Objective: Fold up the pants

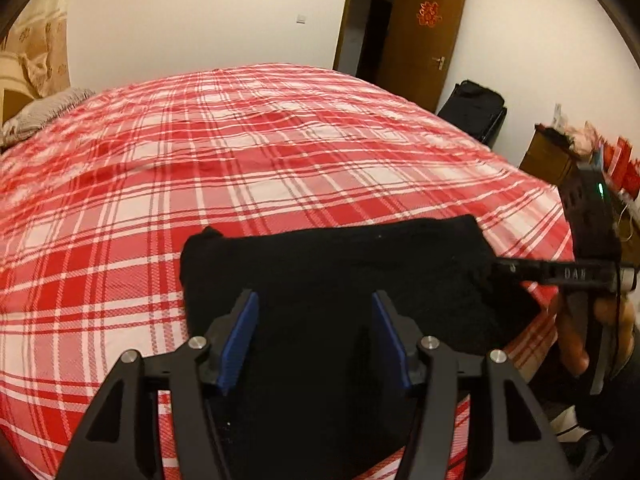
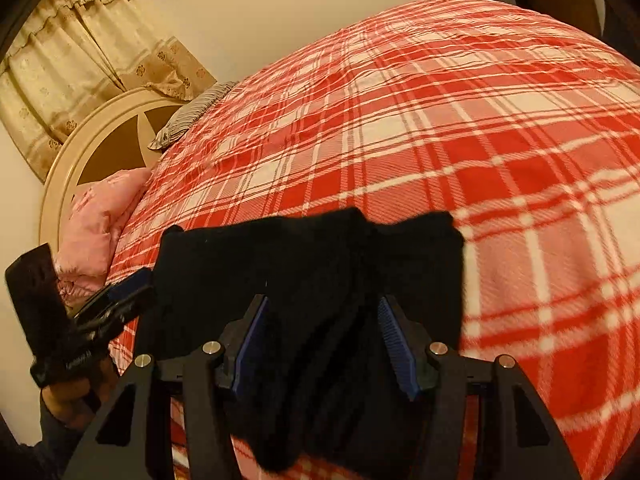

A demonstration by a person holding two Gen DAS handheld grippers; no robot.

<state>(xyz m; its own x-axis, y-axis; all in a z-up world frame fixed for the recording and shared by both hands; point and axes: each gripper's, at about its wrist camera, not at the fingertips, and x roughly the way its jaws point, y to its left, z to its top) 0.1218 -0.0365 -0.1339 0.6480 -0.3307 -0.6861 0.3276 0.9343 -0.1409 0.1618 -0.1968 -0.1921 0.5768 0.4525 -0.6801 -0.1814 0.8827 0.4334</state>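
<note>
Black pants lie as a folded dark block near the front edge of a bed with a red and white plaid cover. My left gripper hovers over their left part, blue pads wide apart and nothing pinched. At the pants' right edge my right gripper comes in from the side. In the right wrist view, the pants bunch up between the pads of my right gripper, and a fold hangs below. The pads stand apart and do not visibly press. My left gripper sits at the pants' left edge.
The plaid cover stretches far beyond the pants. A pink pillow and a striped pillow lie by the round headboard. A brown door, a black bag and a wooden cabinet stand past the bed's right side.
</note>
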